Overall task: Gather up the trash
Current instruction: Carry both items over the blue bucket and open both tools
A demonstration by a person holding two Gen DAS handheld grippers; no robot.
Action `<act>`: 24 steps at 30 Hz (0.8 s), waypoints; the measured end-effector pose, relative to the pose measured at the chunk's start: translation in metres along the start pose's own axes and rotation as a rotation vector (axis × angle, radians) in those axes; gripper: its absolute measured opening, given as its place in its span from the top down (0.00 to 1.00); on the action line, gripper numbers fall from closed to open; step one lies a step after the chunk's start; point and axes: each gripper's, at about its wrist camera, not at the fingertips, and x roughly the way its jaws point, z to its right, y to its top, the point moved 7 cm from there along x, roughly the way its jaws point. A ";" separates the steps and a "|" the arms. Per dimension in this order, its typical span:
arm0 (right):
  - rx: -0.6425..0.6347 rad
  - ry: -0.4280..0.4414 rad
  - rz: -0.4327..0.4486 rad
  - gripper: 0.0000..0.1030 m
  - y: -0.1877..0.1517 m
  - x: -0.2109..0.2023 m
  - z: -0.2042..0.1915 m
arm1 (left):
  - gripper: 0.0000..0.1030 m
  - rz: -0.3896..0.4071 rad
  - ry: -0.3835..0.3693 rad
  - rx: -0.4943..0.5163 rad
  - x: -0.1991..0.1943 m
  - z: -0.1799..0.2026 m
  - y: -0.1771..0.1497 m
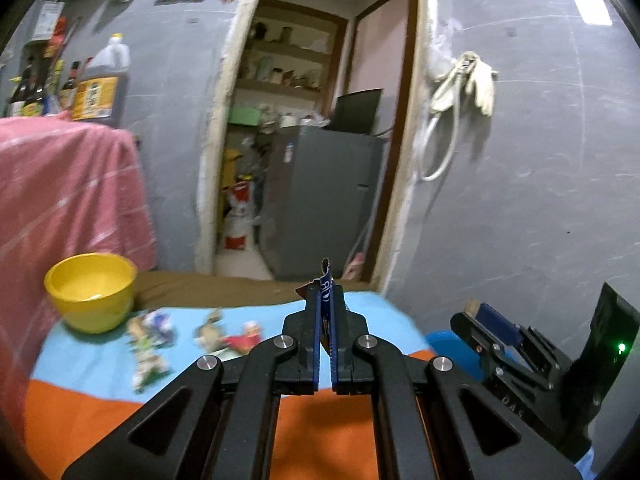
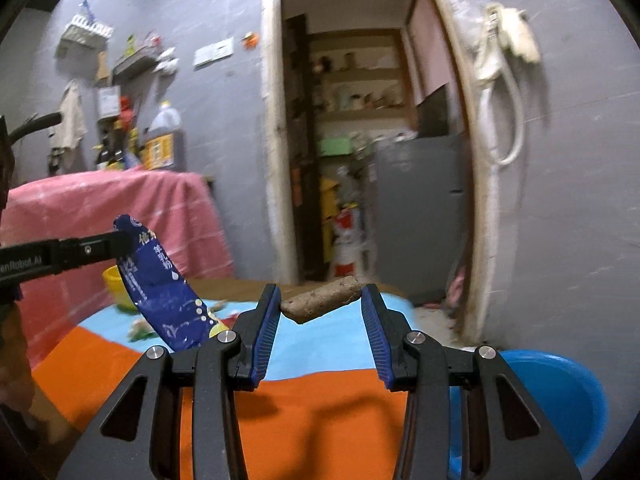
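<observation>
My left gripper (image 1: pixel 326 298) is shut on a blue snack wrapper (image 1: pixel 325 294), seen edge-on between the pads; in the right wrist view the wrapper (image 2: pixel 160 292) hangs from the left gripper's fingers (image 2: pixel 116 246) above the table. My right gripper (image 2: pixel 320 304) is shut on a brown, rough roll-shaped piece of trash (image 2: pixel 322 299), held across its tips above the blue and orange cloth (image 2: pixel 320 400). Several crumpled wrappers (image 1: pixel 152 344) lie on the blue part of the cloth, near a yellow bowl (image 1: pixel 92 292).
A blue plastic basin (image 2: pixel 560 400) stands on the floor to the right of the table. A pink-covered counter (image 1: pixel 60 200) with an oil jug (image 1: pixel 100 88) and bottles rises on the left. An open doorway (image 1: pixel 312 160) with a grey fridge lies ahead.
</observation>
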 end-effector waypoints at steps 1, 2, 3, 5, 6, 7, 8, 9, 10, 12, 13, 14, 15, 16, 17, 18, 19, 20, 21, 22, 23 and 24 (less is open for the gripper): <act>0.009 -0.032 0.014 0.62 0.002 -0.005 0.010 | 0.98 -0.002 -0.016 -0.001 0.006 0.008 0.001; 0.019 -0.056 0.023 0.62 0.003 -0.008 0.019 | 0.98 -0.006 -0.032 -0.002 0.013 0.017 0.003; 0.030 -0.078 0.028 0.62 0.003 -0.011 0.029 | 0.98 -0.012 -0.044 -0.003 0.018 0.024 0.003; 0.061 -0.135 0.038 0.61 0.003 -0.019 0.051 | 0.98 -0.027 -0.072 -0.002 0.032 0.041 0.003; 0.078 -0.162 0.043 0.61 0.003 -0.023 0.063 | 0.98 -0.033 -0.089 -0.003 0.039 0.050 0.003; 0.090 -0.182 0.045 0.61 0.003 -0.025 0.072 | 0.98 -0.039 -0.102 -0.003 0.046 0.058 0.002; 0.106 -0.211 0.045 0.61 0.002 -0.029 0.083 | 0.98 -0.047 -0.114 -0.003 0.052 0.066 0.002; 0.125 -0.237 0.043 0.61 0.001 -0.032 0.095 | 0.98 -0.059 -0.128 -0.001 0.060 0.075 0.000; 0.142 -0.257 0.042 0.61 0.000 -0.034 0.103 | 0.98 -0.067 -0.136 -0.001 0.066 0.080 0.000; 0.184 -0.299 0.036 0.61 -0.003 -0.038 0.123 | 0.98 -0.100 -0.154 -0.002 0.084 0.096 -0.005; 0.199 -0.314 0.030 0.61 -0.005 -0.039 0.130 | 0.98 -0.116 -0.162 -0.007 0.093 0.103 -0.007; 0.220 -0.330 0.020 0.61 -0.008 -0.040 0.139 | 0.98 -0.131 -0.169 -0.011 0.100 0.108 -0.009; 0.244 -0.345 0.008 0.61 -0.012 -0.039 0.147 | 0.98 -0.151 -0.178 -0.017 0.109 0.114 -0.012; 0.264 -0.354 -0.003 0.61 -0.015 -0.039 0.153 | 0.98 -0.166 -0.184 -0.023 0.115 0.118 -0.014; 0.287 -0.362 -0.018 0.61 -0.018 -0.037 0.159 | 0.98 -0.187 -0.191 -0.030 0.124 0.123 -0.018; 0.302 -0.369 -0.030 0.61 -0.021 -0.036 0.163 | 0.98 -0.204 -0.195 -0.034 0.130 0.127 -0.021; 0.316 -0.378 -0.044 0.61 -0.025 -0.035 0.168 | 0.98 -0.223 -0.199 -0.038 0.138 0.132 -0.025; 0.330 -0.386 -0.057 0.61 -0.029 -0.034 0.173 | 0.98 -0.244 -0.200 -0.043 0.146 0.136 -0.029; 0.344 -0.391 -0.071 0.61 -0.033 -0.033 0.177 | 0.98 -0.260 -0.200 -0.046 0.152 0.139 -0.033; 0.355 -0.395 -0.082 0.61 -0.037 -0.034 0.182 | 0.98 -0.274 -0.199 -0.046 0.155 0.142 -0.038; 0.365 -0.398 -0.094 0.61 -0.039 -0.033 0.185 | 0.98 -0.294 -0.195 -0.049 0.161 0.144 -0.043; 0.378 -0.402 -0.110 0.61 -0.043 -0.032 0.189 | 0.97 -0.306 -0.195 -0.052 0.165 0.145 -0.045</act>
